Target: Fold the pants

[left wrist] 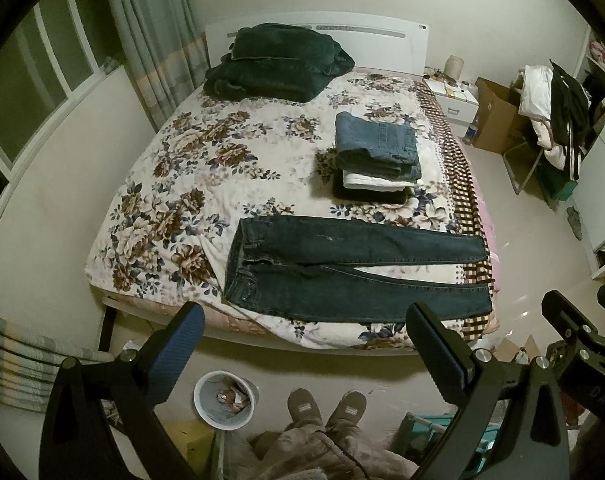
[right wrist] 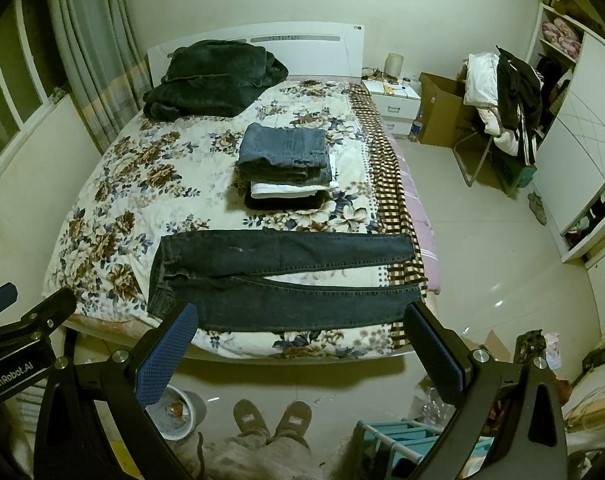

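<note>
The dark jeans (left wrist: 354, 268) lie flat along the near edge of the bed (left wrist: 182, 184), their long axis running crosswise, waistband left, cuffs right. Both grippers hang above the floor short of them, jaws spread and empty: left gripper (left wrist: 306, 344) nearer the waistband, right gripper (right wrist: 302, 344) nearer the cuffs.

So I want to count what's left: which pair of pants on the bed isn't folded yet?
The dark jeans spread flat along the bed's near edge, both legs stretched out. The other pairs sit folded in the stack behind them.
</note>
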{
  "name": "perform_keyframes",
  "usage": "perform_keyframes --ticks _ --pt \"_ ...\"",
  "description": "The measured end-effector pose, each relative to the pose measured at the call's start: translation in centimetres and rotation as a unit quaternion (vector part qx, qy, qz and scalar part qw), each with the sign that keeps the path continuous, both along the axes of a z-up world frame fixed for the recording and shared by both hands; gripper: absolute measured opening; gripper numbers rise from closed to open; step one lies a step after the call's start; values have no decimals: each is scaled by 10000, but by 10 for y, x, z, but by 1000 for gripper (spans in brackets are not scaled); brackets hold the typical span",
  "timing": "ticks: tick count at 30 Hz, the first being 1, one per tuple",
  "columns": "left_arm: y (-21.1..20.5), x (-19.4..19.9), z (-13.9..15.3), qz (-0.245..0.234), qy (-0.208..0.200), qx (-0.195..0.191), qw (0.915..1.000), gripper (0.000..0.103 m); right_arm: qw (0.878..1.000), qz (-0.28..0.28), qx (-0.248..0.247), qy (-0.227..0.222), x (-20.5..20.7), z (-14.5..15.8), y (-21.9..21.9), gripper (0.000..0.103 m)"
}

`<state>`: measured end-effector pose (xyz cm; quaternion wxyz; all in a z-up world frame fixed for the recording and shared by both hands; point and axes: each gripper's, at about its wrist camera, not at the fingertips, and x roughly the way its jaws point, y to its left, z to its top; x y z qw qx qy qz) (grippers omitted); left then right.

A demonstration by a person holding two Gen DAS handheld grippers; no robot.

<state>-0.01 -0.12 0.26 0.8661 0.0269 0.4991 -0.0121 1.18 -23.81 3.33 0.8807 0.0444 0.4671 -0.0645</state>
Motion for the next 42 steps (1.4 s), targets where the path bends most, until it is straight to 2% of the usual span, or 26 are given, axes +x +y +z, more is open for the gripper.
perform_keyframes --ticks 42 --pt "-4 -2 2 11 -34 -6 10000 103 10000 55 41 4 -9 10 7 103"
